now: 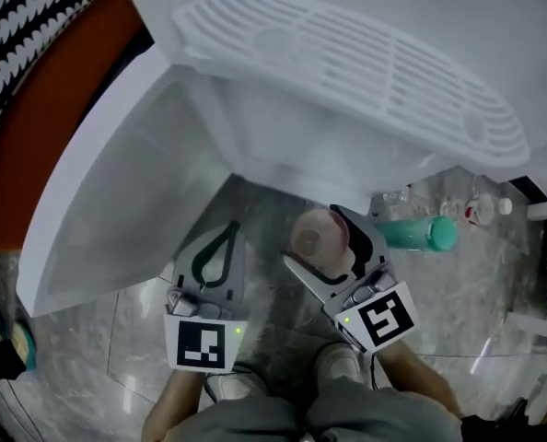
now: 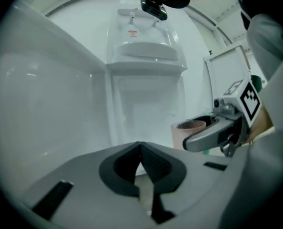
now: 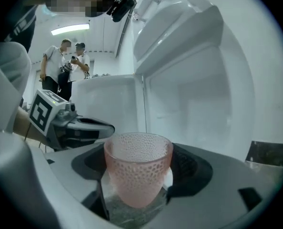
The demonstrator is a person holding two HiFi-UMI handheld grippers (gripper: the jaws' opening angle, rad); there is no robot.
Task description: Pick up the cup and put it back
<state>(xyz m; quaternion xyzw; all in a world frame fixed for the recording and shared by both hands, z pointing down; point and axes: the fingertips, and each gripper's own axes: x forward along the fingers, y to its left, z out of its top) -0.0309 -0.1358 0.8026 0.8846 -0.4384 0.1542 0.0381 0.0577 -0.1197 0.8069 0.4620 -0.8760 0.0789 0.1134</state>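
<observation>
A pink dimpled glass cup (image 1: 308, 238) is held upright above the floor, with my right gripper (image 1: 316, 243) shut on it. In the right gripper view the cup (image 3: 137, 171) sits between the dark pads (image 3: 191, 171), gripped near its base. My left gripper (image 1: 231, 230) hangs just left of it, jaws shut and empty. In the left gripper view the tips of the left gripper (image 2: 140, 146) meet with nothing between them, and the cup (image 2: 185, 131) shows at the right inside the right gripper's fingers (image 2: 209, 135).
An open white fridge (image 1: 283, 145) stands ahead, its slotted shelf (image 1: 347, 67) overhead and its door (image 1: 117, 182) swung out to the left. A green bottle (image 1: 419, 233) and small clear bottles (image 1: 481, 208) lie on the marble floor (image 1: 283, 330) at right. Two people (image 3: 65, 63) stand far off.
</observation>
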